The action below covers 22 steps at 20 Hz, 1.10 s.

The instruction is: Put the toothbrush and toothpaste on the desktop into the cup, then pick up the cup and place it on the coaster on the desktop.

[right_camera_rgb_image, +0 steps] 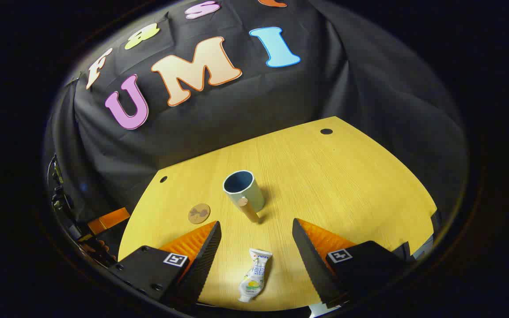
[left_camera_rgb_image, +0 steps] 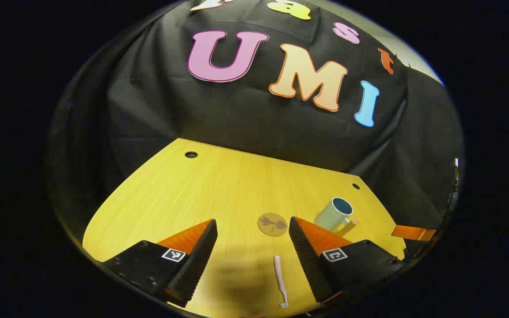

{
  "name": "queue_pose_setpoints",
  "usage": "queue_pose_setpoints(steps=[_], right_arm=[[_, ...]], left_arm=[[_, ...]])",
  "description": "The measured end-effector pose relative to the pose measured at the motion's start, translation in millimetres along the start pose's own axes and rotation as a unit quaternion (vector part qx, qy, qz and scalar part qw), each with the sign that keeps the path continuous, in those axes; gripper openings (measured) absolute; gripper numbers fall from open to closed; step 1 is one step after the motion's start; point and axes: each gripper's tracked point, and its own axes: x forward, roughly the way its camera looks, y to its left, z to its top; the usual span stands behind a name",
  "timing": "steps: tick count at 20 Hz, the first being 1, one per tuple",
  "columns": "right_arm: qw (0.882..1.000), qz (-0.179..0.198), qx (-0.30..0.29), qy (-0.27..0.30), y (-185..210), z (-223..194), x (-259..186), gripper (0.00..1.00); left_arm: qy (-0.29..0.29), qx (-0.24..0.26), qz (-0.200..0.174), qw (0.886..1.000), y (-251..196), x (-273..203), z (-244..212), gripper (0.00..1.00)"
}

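Pink toothbrush point(left_camera_rgb_image: 280, 281) lies between my spread left gripper point(left_camera_rgb_image: 252, 229); crumpled white toothpaste point(right_camera_rgb_image: 254, 274) lies between my spread right gripper point(right_camera_rgb_image: 256, 232).

Cup point(right_camera_rgb_image: 245, 191) upright mid-desk point(right_camera_rgb_image: 334, 176), coaster point(right_camera_rgb_image: 199, 213) to its left, toothpaste point(right_camera_rgb_image: 254, 274) before it, toothbrush point(left_camera_rgb_image: 280, 280) before coaster.

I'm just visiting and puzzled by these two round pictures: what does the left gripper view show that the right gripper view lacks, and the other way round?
In the left gripper view, a pink toothbrush lies on the desk between the open left tongs. In the right gripper view, a toothpaste tube lies between the open right tongs. Both share the yellow desk, the empty cup with its wooden handle, and the round coaster beside it.
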Motion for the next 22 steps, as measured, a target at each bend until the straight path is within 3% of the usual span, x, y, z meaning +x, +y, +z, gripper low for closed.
queue_pose_setpoints(steps=[1, 2, 4, 5, 11, 12, 15, 21, 22], right_arm=[[1.000, -0.004, 0.001, -0.001, -4.2, -1.2, 0.0, 0.94], [1.000, -0.009, 0.004, -0.003, -7.3, 0.5, 0.4, 0.99], [1.000, -0.012, 0.014, -0.003, -10.5, -0.4, -2.7, 0.94], [1.000, -0.014, 0.019, -0.002, -12.8, -1.1, -3.3, 0.98], [0.999, -0.024, 0.032, 0.004, -23.2, -6.5, -9.2, 0.98], [0.999, -0.026, 0.033, 0.004, -24.3, -6.9, -9.8, 0.94], [0.999, -0.028, 0.033, 0.009, -25.6, -11.9, -10.7, 0.98], [0.997, -0.024, 0.017, 0.071, -17.5, -44.8, 0.6, 0.99], [0.996, -0.023, 0.014, 0.084, -14.4, -51.2, 4.2, 0.94]], left_arm=[[0.005, 0.001, 0.000, 1.000, -1.1, 1.5, -1.6, 0.95], [0.008, 0.003, 0.003, 1.000, -0.8, 2.9, -4.3, 0.95], [0.000, 0.001, 0.004, 1.000, -1.8, 2.3, -1.1, 0.96], [-0.001, -0.002, 0.004, 1.000, -2.9, 1.7, -0.5, 0.95], [0.013, -0.005, 0.009, 1.000, 3.5, 2.0, -10.5, 0.95], [0.015, -0.005, 0.011, 1.000, 5.8, 1.4, -11.2, 0.96], [0.022, -0.005, 0.014, 1.000, 6.1, 0.8, -14.4, 0.96], [0.029, 0.015, 0.020, 0.999, 8.9, -0.6, -19.6, 0.96], [0.033, 0.021, 0.021, 0.999, 10.2, -1.1, -23.0, 0.96]])
